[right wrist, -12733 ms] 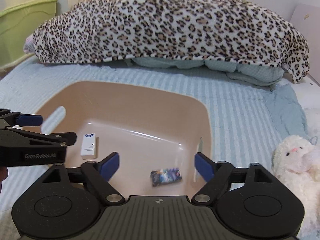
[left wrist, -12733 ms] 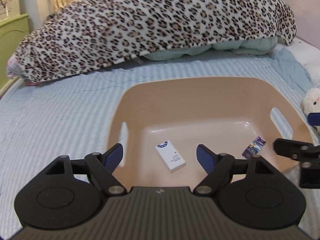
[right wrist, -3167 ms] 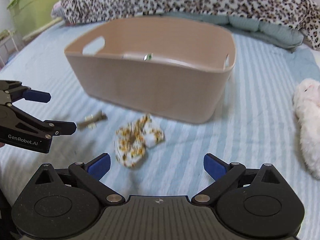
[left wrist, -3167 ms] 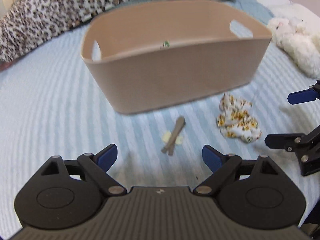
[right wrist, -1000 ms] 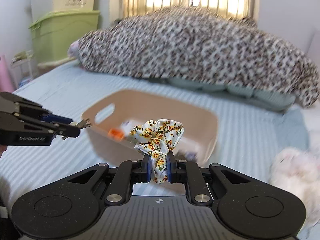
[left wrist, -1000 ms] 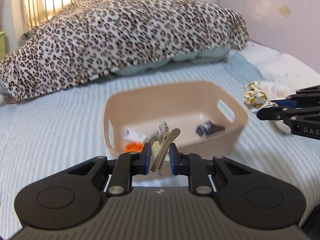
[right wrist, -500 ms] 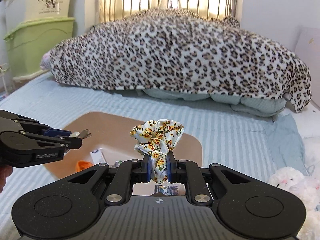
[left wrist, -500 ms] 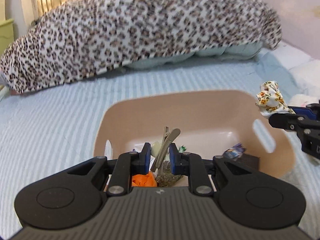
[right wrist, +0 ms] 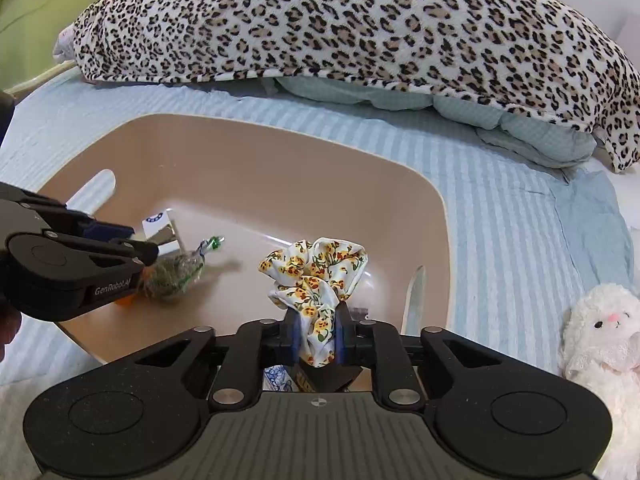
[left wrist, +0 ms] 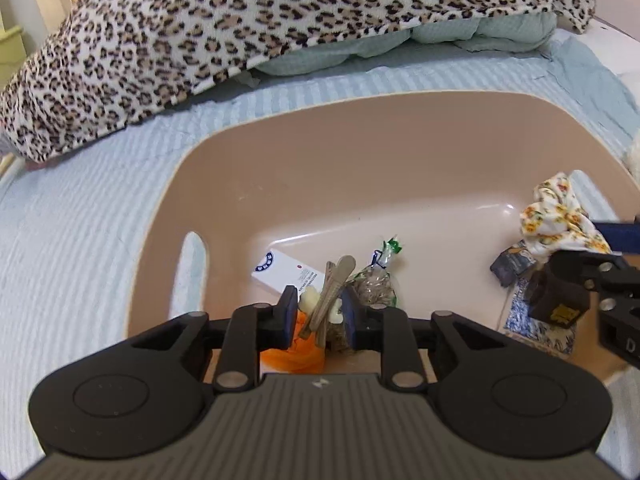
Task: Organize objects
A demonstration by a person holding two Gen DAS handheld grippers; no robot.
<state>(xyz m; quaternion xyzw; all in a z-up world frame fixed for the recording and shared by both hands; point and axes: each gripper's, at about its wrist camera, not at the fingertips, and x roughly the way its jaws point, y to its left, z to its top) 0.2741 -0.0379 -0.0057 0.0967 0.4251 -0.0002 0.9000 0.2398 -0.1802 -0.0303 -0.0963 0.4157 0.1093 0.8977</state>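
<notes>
My left gripper (left wrist: 319,312) is clamped tight on a hair clip (left wrist: 329,288), my right gripper (right wrist: 317,334) pinched on a floral scrunchie (right wrist: 316,276). Both hang over the tan basket (left wrist: 320,152); my fingers hide most of the orange thing (left wrist: 294,354) below.
</notes>
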